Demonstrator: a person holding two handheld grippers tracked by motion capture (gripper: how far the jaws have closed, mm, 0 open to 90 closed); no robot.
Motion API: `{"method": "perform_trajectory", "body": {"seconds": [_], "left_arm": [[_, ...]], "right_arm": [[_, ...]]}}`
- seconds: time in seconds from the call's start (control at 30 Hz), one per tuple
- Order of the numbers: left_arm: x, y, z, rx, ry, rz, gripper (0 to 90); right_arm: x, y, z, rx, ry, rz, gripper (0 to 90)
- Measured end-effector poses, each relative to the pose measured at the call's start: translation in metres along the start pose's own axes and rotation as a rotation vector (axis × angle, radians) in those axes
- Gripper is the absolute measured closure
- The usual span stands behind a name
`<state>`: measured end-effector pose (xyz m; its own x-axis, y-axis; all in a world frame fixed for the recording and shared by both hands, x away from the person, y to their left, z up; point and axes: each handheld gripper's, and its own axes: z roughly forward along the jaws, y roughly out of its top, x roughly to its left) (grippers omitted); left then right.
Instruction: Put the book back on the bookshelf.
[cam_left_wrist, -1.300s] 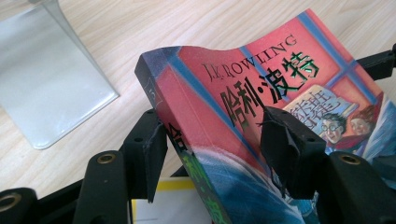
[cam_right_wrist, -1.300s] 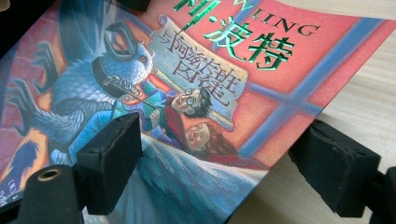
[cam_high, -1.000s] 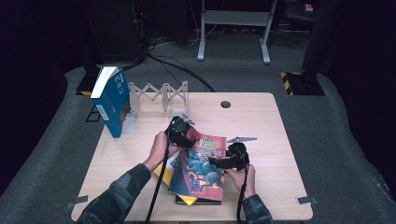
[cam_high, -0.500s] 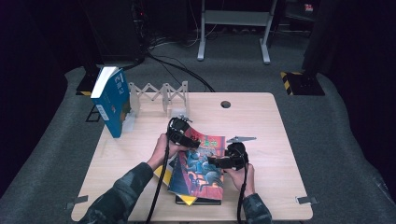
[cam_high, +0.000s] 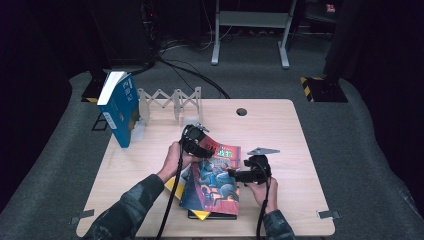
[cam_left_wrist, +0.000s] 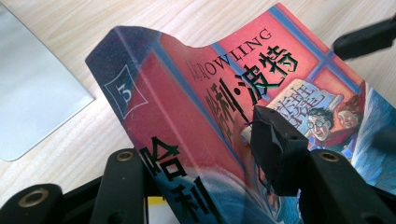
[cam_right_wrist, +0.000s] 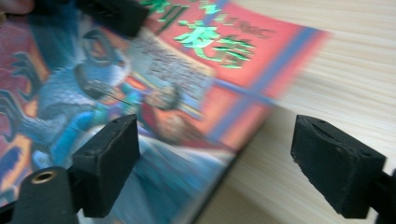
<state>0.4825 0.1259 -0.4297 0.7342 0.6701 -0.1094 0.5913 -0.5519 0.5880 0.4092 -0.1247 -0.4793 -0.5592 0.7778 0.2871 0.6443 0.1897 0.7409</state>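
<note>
High view showed the left gripper (cam_high: 199, 145) clamped on the red book's (cam_high: 216, 177) spine at its eleven-o'clock corner — jaws just tightened to lift it off the stack (cam_high: 210, 215) mid-table — while the right gripper (cam_high: 239, 174) stood apart at three o'clock, ready to steady.

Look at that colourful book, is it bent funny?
Yes. The red book is tipped up off the pile on the table, and its top edge buckles where the left claw squeezes its spine. The right claw stands open beside it.
</note>
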Motion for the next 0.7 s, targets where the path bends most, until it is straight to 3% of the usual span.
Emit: {"method": "perform_trajectory", "body": {"seconds": [0.07,0.17,0.23,0.3,0.33,0.37,0.4,0.47,0.7], "left_arm": [[0.0,0.0,0.0,0.0,0.001,0.004,51.5],[-0.001,0.0,0.0,0.003,0.003,0.008,51.2],[0.0,0.0,0.0,0.0,0.005,0.005,51.3],[0.0,0.0,0.0,0.0,0.001,-0.001,51.9],[0.0,0.0,-0.001,-0.009,-0.008,-0.021,52.9],[0.0,0.0,-0.001,-0.009,-0.008,-0.021,54.1],[0.004,-0.001,-0.004,-0.02,-0.035,-0.051,56.3],[0.007,-0.002,-0.01,-0.044,-0.069,-0.073,60.1],[0.005,-0.003,-0.018,-0.086,-0.084,-0.09,64.4]], "right_arm": [[-0.006,-0.003,-0.005,-0.012,-0.015,0.003,12.4],[-0.033,-0.019,-0.024,-0.045,-0.138,0.031,8.8],[-0.048,-0.026,-0.032,-0.059,-0.181,0.056,7.2],[-0.058,-0.031,-0.035,-0.037,-0.271,0.036,5.6],[-0.064,-0.034,-0.036,-0.032,-0.294,0.034,5.7],[-0.064,-0.034,-0.036,-0.032,-0.294,0.034,5.7],[-0.077,-0.04,-0.035,-0.023,-0.313,0.056,6.4],[-0.084,-0.045,-0.034,-0.018,-0.315,0.081,8.3],[-0.094,-0.054,-0.034,-0.06,-0.321,0.116,12.7]]}}
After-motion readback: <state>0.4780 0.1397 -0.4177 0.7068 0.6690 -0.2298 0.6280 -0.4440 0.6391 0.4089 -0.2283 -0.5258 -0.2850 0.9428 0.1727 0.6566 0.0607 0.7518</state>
